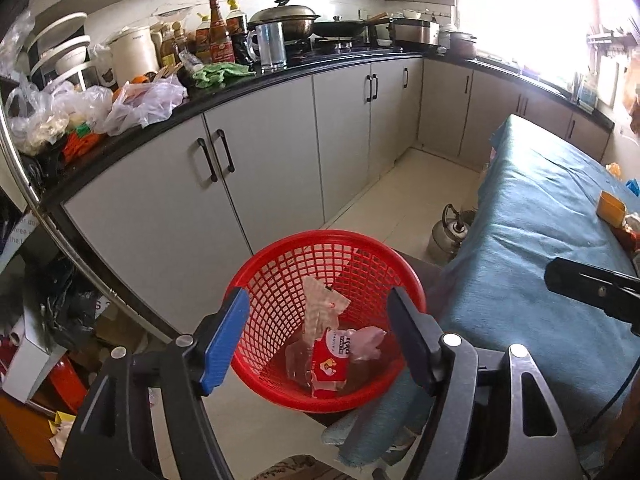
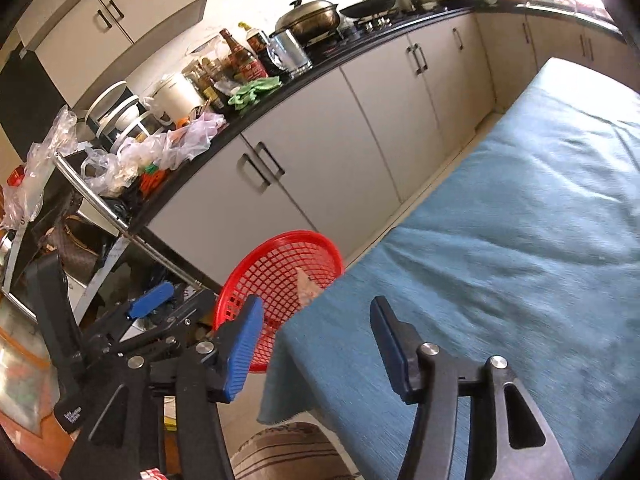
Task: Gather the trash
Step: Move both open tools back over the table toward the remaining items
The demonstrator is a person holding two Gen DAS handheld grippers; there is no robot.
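- Kitchen with pale grey cabinet doors (image 1: 224, 200) under a long black table (image 1: 240, 80) that runs along the far wall and turns a corner at the far right under a bright window.
- That black table is crowded: crumpled clear plastic bags (image 1: 132, 104) at the left, sauce bottles (image 1: 218, 32), a green cloth (image 1: 222, 72), a steel jug (image 1: 272, 46) and a lidded wok (image 1: 288, 18) on the hob.
- A second table under a blue-green cloth (image 2: 520, 240) fills the right side; its near left corner hangs just beside the round red plastic mesh basket (image 1: 328, 320), and much of the cloth is bare.
- The basket stands low between the cabinets and the cloth-covered table, holding the trash: a red-and-white wrapper (image 1: 332, 368), a clear packet and a pinkish crumple (image 1: 370, 342).
- A strip of pale tiled floor (image 1: 400, 192) runs open between cabinets and table, with a steel kettle (image 1: 448, 236) on it at the table's edge.
- The left tool (image 1: 320, 340) hangs over the basket, jaws well apart, nothing between them.
- The right tool (image 2: 316, 344) is over the table's near corner, jaws likewise spread and empty.
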